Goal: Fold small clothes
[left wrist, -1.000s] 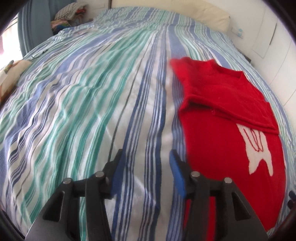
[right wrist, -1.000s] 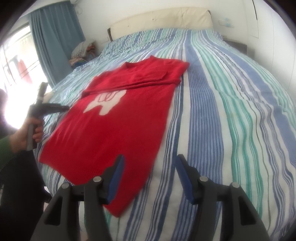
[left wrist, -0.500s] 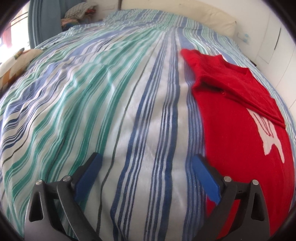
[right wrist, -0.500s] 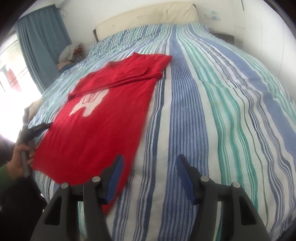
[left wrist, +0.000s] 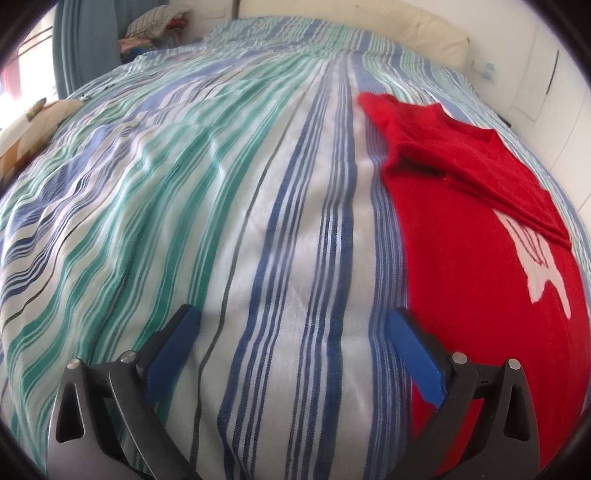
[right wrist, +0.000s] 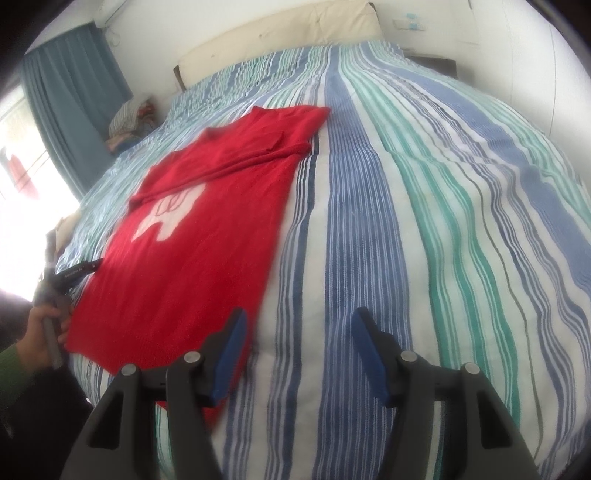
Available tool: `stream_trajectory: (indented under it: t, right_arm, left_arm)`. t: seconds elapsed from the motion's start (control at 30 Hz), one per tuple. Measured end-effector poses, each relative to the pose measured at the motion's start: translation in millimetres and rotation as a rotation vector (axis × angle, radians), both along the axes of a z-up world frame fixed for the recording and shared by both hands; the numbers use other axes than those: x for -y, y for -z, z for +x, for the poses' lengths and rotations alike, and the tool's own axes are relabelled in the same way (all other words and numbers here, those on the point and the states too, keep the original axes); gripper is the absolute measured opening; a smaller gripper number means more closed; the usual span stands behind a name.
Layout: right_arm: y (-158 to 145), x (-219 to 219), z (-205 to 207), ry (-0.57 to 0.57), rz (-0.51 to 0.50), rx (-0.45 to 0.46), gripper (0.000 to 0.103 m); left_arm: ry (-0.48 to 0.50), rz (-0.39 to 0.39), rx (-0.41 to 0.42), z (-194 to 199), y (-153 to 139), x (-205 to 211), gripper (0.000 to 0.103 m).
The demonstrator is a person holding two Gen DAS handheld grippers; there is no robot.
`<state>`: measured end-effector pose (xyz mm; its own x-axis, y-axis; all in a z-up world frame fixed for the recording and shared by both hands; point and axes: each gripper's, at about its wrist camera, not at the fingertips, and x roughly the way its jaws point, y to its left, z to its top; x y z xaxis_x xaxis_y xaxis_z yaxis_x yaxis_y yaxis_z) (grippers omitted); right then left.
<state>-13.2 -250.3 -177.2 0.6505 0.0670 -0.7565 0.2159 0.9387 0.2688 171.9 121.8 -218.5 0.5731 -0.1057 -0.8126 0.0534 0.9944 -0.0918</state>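
A red knitted sweater (left wrist: pixel 480 277) with a white motif lies flat on the striped bedspread (left wrist: pixel 258 221), its sleeves folded across the chest. My left gripper (left wrist: pixel 291 317) is open wide just above bare bedspread, its right finger at the sweater's left edge. In the right wrist view the sweater (right wrist: pixel 192 251) fills the left half. My right gripper (right wrist: pixel 300 319) is open at the sweater's near right corner, with its left finger over the hem and nothing between the pads. A hand (right wrist: pixel 40 332) at the far left holds the other gripper's handle.
A cream headboard (right wrist: pixel 280 40) runs along the far end of the bed. A blue curtain (right wrist: pixel 70 96) and a bright window stand on the left, with a pile of clothes (left wrist: pixel 155 26) beside them. A patterned pillow (left wrist: pixel 29 129) lies at the bed's left edge.
My left gripper's jaws have spread from narrow to wide, and it has sunk closer to the bedspread by the sweater's edge. The right gripper has rolled a little; its jaws stand as before.
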Motion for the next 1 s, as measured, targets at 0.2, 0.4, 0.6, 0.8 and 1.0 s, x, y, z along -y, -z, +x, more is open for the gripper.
stream_trajectory:
  t: [0.2,0.4,0.6,0.8,1.0]
  right_arm:
    - [-4.3,0.8,-2.2,0.003,0.006,0.015,0.059]
    - [-5.4,0.2,-1.6,0.004,0.001,0.016,0.059]
    - [-5.6,-0.8,-2.3,0.003,-0.007,0.015,0.059]
    - [-5.2,-1.3,-2.1,0.003,-0.007,0.014,0.059]
    - [-5.1,-0.8,-2.7,0.003,-0.007,0.015,0.059]
  left_arm:
    - [-0.001,0.012,0.002,-0.2,0.7,1.8,0.102]
    - [-0.001,0.012,0.002,-0.2,0.7,1.8,0.102]
    - [-0.001,0.013,0.002,-0.1,0.7,1.9,0.102]
    - [-0.001,0.013,0.003,-0.3,0.8,1.9,0.102]
    - [-0.002,0.013,0.003,-0.4,0.8,1.9,0.102]
